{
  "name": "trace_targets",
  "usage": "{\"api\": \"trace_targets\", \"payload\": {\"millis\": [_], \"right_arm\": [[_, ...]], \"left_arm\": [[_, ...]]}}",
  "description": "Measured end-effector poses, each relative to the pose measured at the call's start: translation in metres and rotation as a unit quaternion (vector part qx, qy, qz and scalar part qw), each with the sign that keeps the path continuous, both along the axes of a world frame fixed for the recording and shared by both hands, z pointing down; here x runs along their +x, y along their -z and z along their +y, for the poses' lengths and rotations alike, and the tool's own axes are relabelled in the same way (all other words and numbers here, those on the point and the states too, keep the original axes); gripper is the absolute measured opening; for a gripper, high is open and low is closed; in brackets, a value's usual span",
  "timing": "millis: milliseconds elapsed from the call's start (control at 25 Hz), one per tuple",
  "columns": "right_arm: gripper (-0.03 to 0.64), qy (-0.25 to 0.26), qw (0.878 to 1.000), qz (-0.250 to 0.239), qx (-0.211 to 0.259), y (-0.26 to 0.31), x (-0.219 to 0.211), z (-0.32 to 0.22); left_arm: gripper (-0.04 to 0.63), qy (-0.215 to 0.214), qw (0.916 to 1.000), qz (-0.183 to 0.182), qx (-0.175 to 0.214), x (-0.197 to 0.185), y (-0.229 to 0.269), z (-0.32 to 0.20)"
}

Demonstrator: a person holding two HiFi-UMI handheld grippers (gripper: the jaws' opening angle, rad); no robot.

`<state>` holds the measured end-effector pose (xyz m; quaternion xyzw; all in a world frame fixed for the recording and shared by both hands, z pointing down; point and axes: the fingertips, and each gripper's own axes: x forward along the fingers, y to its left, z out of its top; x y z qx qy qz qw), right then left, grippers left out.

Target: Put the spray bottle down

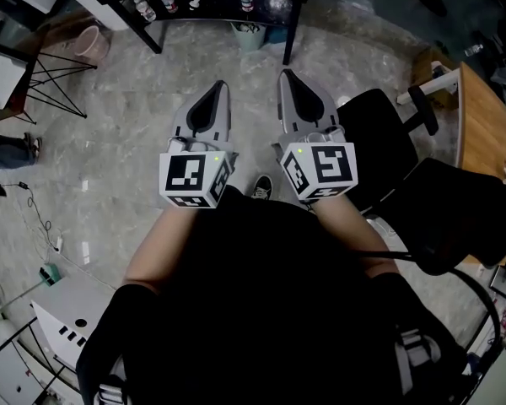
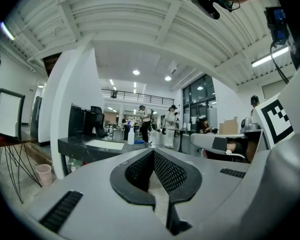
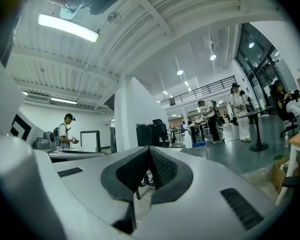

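Over the floor (image 1: 126,150) in the head view, left gripper (image 1: 219,89) and right gripper (image 1: 287,76) sit side by side, jaws closed, empty. Left gripper view: white spray bottle (image 2: 131,135) stands on the distant bench (image 2: 77,145). Right gripper view: likewise. Risk: a careless approach topples it.

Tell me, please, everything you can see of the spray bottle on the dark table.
The spray bottle looks small from here, white and plastic-looking, with a narrower head on top. It stands upright on the dark table, and nothing holds it. Finer detail is too distant to make out.
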<state>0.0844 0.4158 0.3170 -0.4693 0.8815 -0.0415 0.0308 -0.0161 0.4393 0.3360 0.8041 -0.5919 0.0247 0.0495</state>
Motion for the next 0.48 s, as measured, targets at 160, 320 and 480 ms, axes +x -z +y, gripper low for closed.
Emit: {"api": "trace_targets", "payload": {"millis": [160, 320, 480], "right_arm": [[0.014, 0.000, 1.000, -0.003, 0.000, 0.002, 0.005, -0.007], [0.014, -0.005, 1.000, -0.007, -0.004, 0.001, 0.005, -0.015], [0.014, -0.015, 1.000, -0.007, -0.005, 0.000, 0.010, -0.024]], "left_arm": [[-0.003, 0.006, 1.0000, 0.002, 0.001, 0.001, 0.003, -0.007], [-0.003, 0.001, 1.0000, 0.000, -0.003, 0.001, 0.004, -0.015], [-0.003, -0.006, 1.0000, -0.002, -0.002, 0.004, 0.002, -0.027]]}}
